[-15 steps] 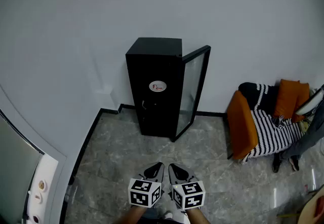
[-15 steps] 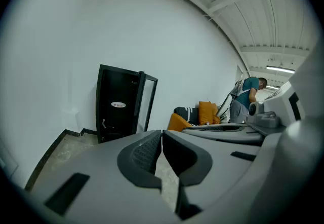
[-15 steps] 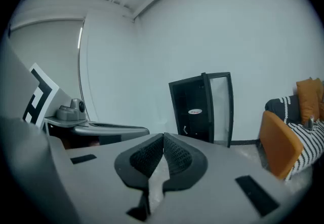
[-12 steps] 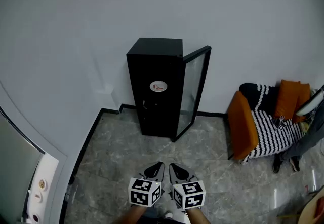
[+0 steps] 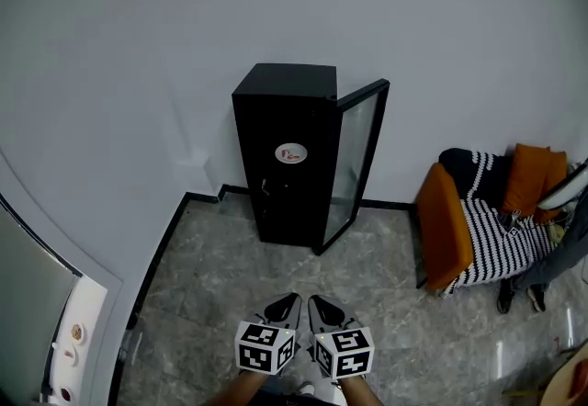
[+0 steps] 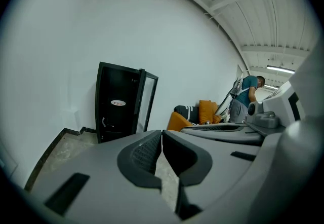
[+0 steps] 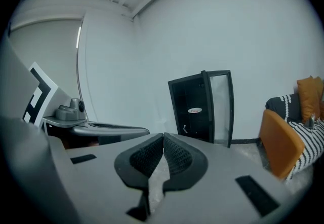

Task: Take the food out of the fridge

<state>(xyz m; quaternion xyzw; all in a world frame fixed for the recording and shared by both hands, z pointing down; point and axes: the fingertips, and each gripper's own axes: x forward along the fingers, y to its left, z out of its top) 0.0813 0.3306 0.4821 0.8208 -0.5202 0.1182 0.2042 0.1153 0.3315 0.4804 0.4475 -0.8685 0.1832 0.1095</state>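
A small black fridge (image 5: 283,156) stands against the white wall, its side with an oval sticker toward me. Its glass door (image 5: 356,161) hangs ajar on the right; the inside and any food are hidden. The fridge (image 6: 117,101) also shows in the left gripper view, and in the right gripper view the fridge (image 7: 195,109) stands ahead with its door edge-on. My left gripper (image 5: 287,303) and right gripper (image 5: 319,305) are side by side low in the head view, well short of the fridge. Both are shut with nothing between the jaws.
An orange chair (image 5: 446,230) with a striped blanket (image 5: 491,234) and orange cushion (image 5: 528,176) stands to the right of the fridge. A person (image 6: 248,97) is at the far right. A curved white unit (image 5: 64,340) sits at the lower left. The floor is grey marble.
The view has shifted slightly: the fridge sits a little higher and the chair a touch further right in the head view. Both grippers keep their place, shut.
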